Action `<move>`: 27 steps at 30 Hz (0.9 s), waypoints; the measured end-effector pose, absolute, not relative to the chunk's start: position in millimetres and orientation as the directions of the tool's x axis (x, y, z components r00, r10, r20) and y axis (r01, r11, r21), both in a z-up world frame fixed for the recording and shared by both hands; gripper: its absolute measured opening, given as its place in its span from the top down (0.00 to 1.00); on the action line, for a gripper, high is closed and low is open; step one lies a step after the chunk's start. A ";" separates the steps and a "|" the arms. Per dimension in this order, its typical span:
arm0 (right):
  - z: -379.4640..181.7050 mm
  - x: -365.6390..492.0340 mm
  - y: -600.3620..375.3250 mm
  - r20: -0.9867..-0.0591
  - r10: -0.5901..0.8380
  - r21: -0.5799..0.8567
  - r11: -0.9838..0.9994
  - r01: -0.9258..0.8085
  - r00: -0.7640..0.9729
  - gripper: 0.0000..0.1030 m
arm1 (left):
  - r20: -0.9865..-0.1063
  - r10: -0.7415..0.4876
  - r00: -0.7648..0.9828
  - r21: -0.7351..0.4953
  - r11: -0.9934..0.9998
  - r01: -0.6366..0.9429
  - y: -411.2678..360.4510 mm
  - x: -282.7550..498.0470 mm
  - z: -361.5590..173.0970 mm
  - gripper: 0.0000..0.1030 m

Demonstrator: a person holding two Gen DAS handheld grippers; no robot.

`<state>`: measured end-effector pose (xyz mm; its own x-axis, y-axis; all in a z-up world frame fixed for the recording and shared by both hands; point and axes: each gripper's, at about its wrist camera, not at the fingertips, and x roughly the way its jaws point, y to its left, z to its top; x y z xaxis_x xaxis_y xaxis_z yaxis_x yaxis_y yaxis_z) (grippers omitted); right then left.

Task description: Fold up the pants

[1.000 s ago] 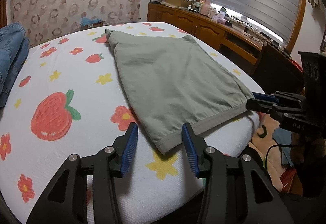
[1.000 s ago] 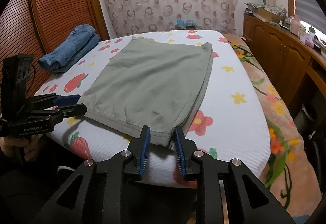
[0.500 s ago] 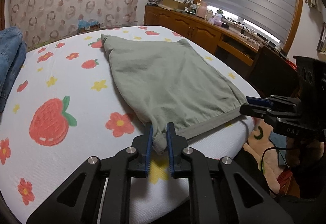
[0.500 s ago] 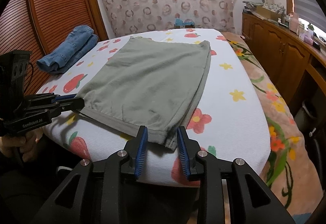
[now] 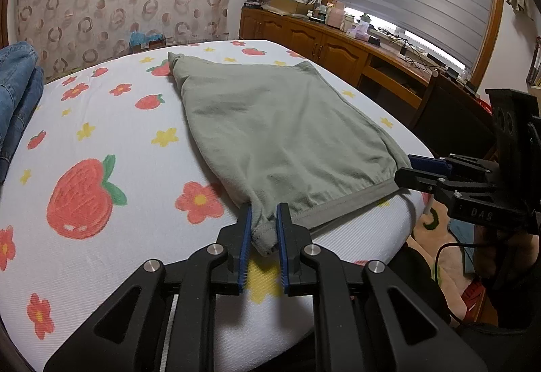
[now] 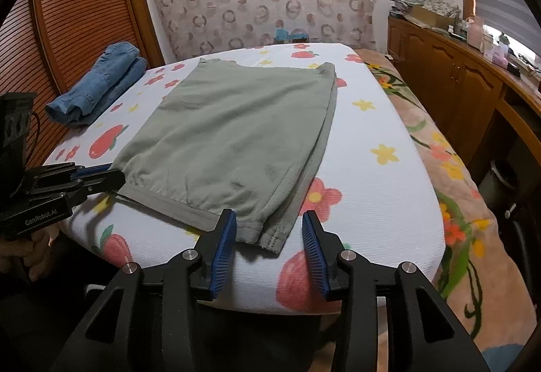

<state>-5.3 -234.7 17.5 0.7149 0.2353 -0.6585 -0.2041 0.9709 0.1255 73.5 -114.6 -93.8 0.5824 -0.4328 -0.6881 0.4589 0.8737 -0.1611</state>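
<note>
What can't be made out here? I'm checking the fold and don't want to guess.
- Layers inside the green pants: both views, covered by the top layer.
- Corner in the left gripper: left wrist view, partly hidden between the pads.
- Folded jeans: left wrist view, cut off by the left edge.
- Items on the wooden cabinet: both views, too small.
</note>
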 end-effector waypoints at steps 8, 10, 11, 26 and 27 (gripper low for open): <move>15.4 -5.5 -230.0 -0.650 0.287 0.138 0.955 -0.262 0.703 0.78 | -0.690 -0.418 0.591 -0.184 0.891 0.416 -104.7 77.3 -99.8 0.66; 13.8 -3.9 -233.2 -0.643 0.336 0.192 0.941 -0.279 0.689 0.84 | -0.687 -0.417 0.594 -0.182 0.891 0.415 -103.6 75.6 -100.6 0.65; 13.3 -3.7 -234.2 -0.639 0.338 0.196 0.940 -0.279 0.691 0.84 | -0.687 -0.414 0.597 -0.178 0.893 0.414 -104.3 74.8 -100.1 0.65; 29.1 -2.5 -234.7 -0.577 0.369 0.208 0.929 -0.306 0.728 0.87 | -0.651 -0.469 0.597 -0.211 0.867 0.451 -107.3 71.2 -73.2 0.90; 33.1 -3.2 -235.0 -0.568 0.372 0.206 0.928 -0.311 0.734 0.87 | -0.640 -0.468 0.609 -0.210 0.870 0.447 -105.3 70.9 -66.5 0.90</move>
